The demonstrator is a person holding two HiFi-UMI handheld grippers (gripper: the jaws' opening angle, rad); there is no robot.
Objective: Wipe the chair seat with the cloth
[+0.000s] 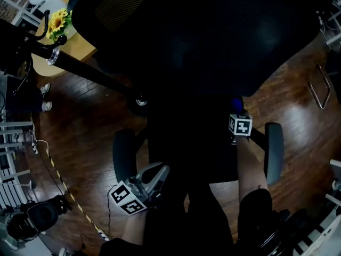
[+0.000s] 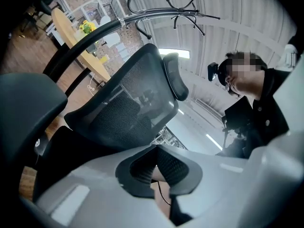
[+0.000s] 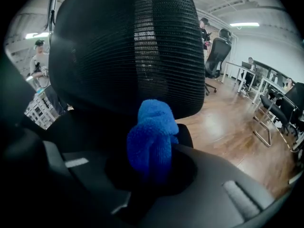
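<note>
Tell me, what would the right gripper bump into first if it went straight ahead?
Probably the mesh backrest, straight beyond the blue cloth the right gripper holds; depth is unclear.

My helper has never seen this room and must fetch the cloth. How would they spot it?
Find the black mesh chair on the wooden floor. Over its seat, the right gripper clamps a bunched cloth. It alone is bright blue against the dark chair.
</note>
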